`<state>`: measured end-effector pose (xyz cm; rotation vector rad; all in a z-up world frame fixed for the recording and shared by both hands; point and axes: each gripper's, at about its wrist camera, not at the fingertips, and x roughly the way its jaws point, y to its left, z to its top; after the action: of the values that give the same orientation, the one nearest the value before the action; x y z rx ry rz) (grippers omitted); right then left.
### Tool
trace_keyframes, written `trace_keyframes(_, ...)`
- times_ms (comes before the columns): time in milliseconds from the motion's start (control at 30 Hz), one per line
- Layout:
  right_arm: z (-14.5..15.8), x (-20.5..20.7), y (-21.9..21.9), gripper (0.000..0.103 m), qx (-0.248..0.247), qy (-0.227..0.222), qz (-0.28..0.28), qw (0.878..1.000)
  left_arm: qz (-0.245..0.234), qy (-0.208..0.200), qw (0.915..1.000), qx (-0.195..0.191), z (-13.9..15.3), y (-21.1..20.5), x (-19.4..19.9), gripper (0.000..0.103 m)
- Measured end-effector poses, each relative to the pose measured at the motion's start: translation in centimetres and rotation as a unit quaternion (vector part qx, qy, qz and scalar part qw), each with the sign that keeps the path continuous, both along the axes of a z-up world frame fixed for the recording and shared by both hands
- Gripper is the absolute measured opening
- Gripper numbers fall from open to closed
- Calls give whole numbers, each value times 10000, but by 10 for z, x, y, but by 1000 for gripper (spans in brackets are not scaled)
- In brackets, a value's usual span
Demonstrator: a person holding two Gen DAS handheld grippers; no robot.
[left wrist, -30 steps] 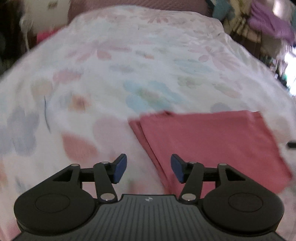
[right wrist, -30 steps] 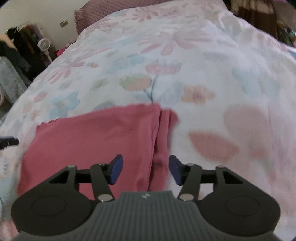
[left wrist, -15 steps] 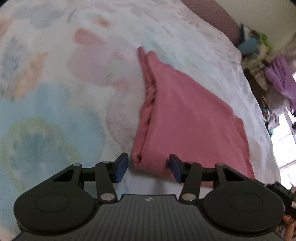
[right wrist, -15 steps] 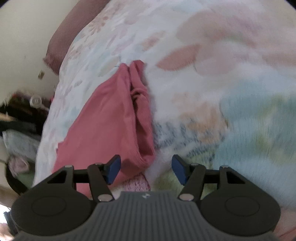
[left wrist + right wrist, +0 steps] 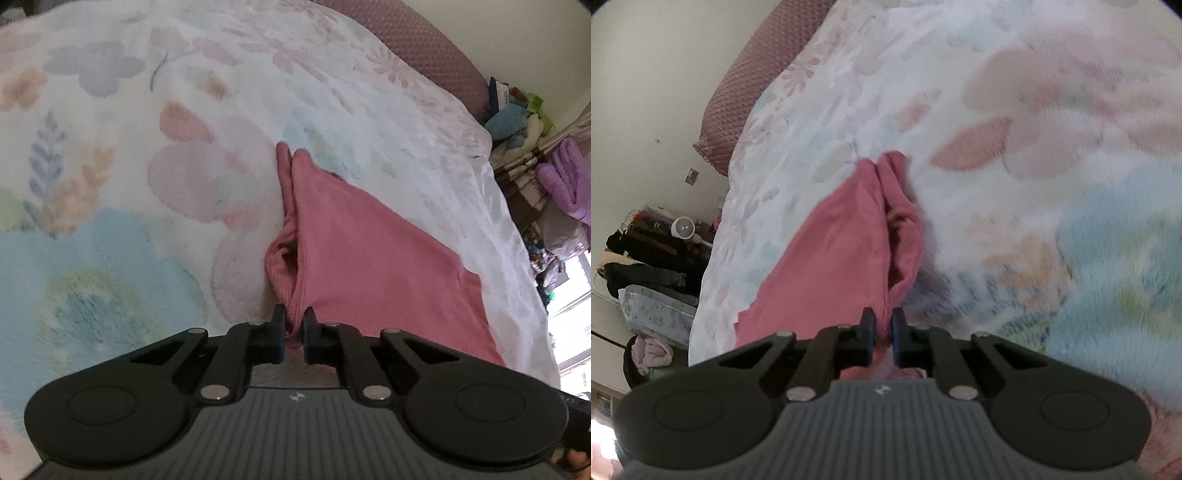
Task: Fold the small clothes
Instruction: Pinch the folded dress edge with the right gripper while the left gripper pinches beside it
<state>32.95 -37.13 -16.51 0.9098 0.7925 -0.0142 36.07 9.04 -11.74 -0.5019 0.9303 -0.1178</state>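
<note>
A pink folded garment [image 5: 362, 251] lies on the floral blanket [image 5: 110, 184] of a bed. My left gripper [image 5: 294, 328] is shut on the garment's near corner at its left folded edge. In the right wrist view the same pink garment [image 5: 842, 258] stretches away to the left, and my right gripper [image 5: 883, 328] is shut on its near corner at the right folded edge. The layered edge bulges open just past each gripper. The blanket also shows in the right wrist view [image 5: 1034, 184].
A mauve pillow [image 5: 424, 48] lies at the head of the bed, also in the right wrist view [image 5: 757, 74]. Piled clothes and purple fabric [image 5: 569, 184] sit past the bed's right edge. A small white fan [image 5: 683, 227] and dark clothes stand beside the bed's left side.
Both grippers were open above the garment; they dropped to its near corners and closed on the folded edges. The edge layers now bulge up slightly.
</note>
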Motion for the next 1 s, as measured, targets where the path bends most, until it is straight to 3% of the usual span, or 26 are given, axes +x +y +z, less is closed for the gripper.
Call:
trace_keyframes(267, 65, -11, 2, 3, -177, -171, 157, 9996, -249, -160, 9980, 558, 65, -19, -18, 7)
trace_keyframes(500, 90, -78, 6, 3, -151, 89, 326, 9993, -564, 69, 9964, 625, 79, -7, -84, 7)
trace_keyframes(767, 75, -189, 15, 3, -125, 443, 453, 9979, -684, 436, 9942, 701, 61, 3, -163, 7)
trace_keyframes(1000, 26, -211, 26, 3, -388, 866, 588, 9938, -812, 725, 9888, 1018, 13, 2, -169, 7)
